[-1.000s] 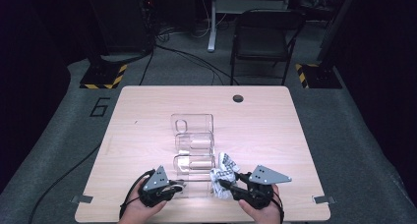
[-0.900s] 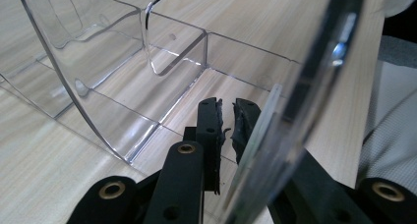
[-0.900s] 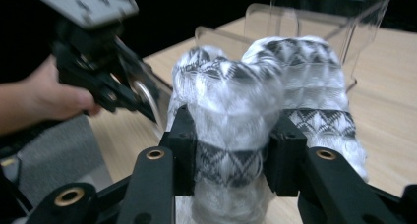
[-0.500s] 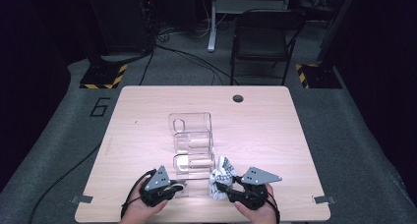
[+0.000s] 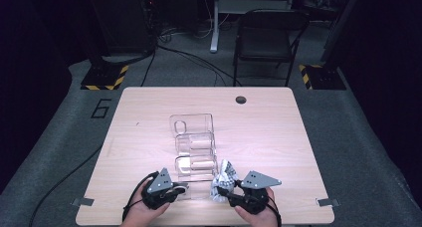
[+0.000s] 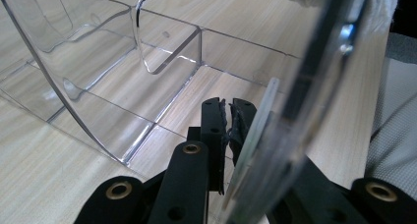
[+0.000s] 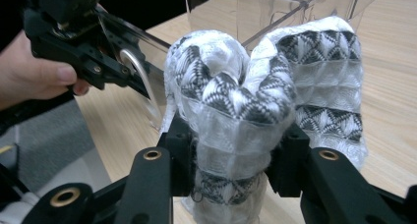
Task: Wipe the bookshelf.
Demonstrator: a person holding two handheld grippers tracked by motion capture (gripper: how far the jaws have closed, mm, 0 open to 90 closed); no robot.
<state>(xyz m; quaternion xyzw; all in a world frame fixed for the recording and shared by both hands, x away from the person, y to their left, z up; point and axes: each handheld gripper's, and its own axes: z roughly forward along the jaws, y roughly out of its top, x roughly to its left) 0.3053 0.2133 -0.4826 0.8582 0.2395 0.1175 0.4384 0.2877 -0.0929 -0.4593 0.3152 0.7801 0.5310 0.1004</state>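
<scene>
1. Socks (image 7: 255, 96), a rolled black-and-white patterned pair in a clear wrapper, sit clamped between the fingers of the right gripper (image 7: 231, 150); both pads press into the bundle's lower half.
2. In the high view the socks (image 5: 223, 179) are at the near edge of the desk (image 5: 278, 132), just right of the clear plastic organizer (image 5: 195, 147) and close to its nearest compartment.
3. The right gripper (image 5: 230, 191) is held by a hand (image 5: 256, 214) coming in from the bottom edge, with its grey three-cornered plate on top.
4. The left gripper (image 5: 183, 189) lies at the organizer's near left corner, held in the other hand (image 5: 144, 212).
5. In the left gripper view its fingers (image 6: 212, 121) are together, pinched on a thin clear wall of the organizer (image 6: 147, 71) that runs up past them at a slant.
6. The organizer stands in a row of open-topped compartments running away from the person along the middle of the desk; the farthest one has the tallest back wall.
7. In the right gripper view the left gripper (image 7: 83, 47) is at the upper left, gripping the organizer's curved clear edge (image 7: 142, 81), just beside the socks.
</scene>
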